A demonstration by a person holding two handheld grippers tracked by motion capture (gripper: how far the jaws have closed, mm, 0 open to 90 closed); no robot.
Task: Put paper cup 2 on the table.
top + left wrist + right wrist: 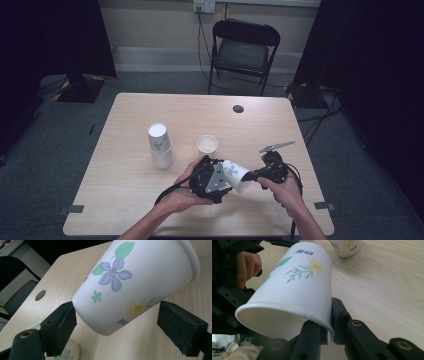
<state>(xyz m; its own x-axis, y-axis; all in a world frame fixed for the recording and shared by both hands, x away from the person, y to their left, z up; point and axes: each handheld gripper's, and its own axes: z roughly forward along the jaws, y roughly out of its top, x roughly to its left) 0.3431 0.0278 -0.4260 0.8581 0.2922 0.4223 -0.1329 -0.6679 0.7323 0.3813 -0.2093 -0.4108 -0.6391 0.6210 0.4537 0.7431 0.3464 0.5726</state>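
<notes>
Pinching the rim of the flowered paper cup (236, 175), the right gripper (254, 176) had its jaws shut on the cup wall, one inside the mouth and one outside, as the right gripper view showed (287, 290). That cup hung tilted above the table (130, 200), near the front edge, base pointing toward ten o'clock in the high view. Over at the left gripper (220, 181), the jaws stood spread on either side of the cup's base end (130, 282); one pad looked just against the base edge, the other was clear of it. Up at twelve o'clock from the cup sat a single upright cup (207, 145), and at ten o'clock, farther off, a stack of upturned cups (160, 146).
</notes>
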